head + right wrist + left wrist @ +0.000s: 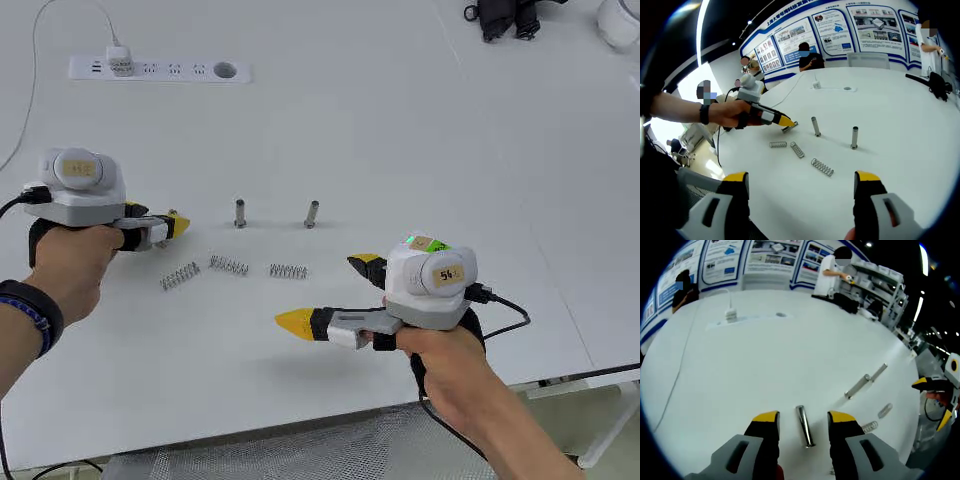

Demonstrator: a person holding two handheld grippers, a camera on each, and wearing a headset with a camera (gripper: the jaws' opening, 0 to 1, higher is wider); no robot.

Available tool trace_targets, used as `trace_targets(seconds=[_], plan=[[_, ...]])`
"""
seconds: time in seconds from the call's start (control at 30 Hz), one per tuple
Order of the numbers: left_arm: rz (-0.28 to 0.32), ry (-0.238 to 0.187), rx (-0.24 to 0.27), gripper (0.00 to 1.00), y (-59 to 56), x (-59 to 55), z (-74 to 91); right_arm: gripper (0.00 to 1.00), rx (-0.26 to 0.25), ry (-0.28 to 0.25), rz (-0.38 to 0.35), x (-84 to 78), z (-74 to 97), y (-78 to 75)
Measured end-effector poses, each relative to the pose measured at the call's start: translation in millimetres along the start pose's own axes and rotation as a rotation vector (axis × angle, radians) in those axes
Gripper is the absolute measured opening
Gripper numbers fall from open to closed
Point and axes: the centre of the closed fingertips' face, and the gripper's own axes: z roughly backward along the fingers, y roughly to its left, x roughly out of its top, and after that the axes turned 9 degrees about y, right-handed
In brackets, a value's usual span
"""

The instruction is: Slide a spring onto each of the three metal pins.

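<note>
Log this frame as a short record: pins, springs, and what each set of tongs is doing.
pins standing: two grey metal pins, upright and apart on the white table
third pin: grey metal pin between the left gripper tongs, with a gap on each side
springs: three coiled wire springs lying loose near the pins, none on a pin
right gripper: tongs wide open, empty
progress: no spring fitted yet
</note>
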Motion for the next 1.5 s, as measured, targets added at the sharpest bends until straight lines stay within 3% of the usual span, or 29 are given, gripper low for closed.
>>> trace_targets(seconds=[0.3, 0.47, 1.03, 1.4, 1.5], plan=[[-0.032, 0.036, 0.023, 0.3, -2.0, 0.1, -7.9, 0.88, 0.007, 0.004, -0.005, -2.4, -2.3, 1.5], [-0.034, 0.072, 0.047, 0.25, -0.7, -6.2, -11.5, 0.88, 0.007, 0.005, -0.01, -3.5, -2.1, 1.1], [-0.091, 0.09, 0.118, 0.13, 3.8, -3.4, -13.7, 0.88, 0.014, 0.01, -0.018, -6.1, -3.1, 3.3], [-0.125, 0.131, 0.176, 0.08, 6.1, -0.3, -14.7, 0.88, 0.016, 0.011, -0.022, -7.2, -3.7, 3.9], [-0.115, 0.142, 0.171, 0.08, 6.5, 0.6, -15.6, 0.88, 0.016, 0.012, -0.021, -7.3, -3.5, 4.0]])
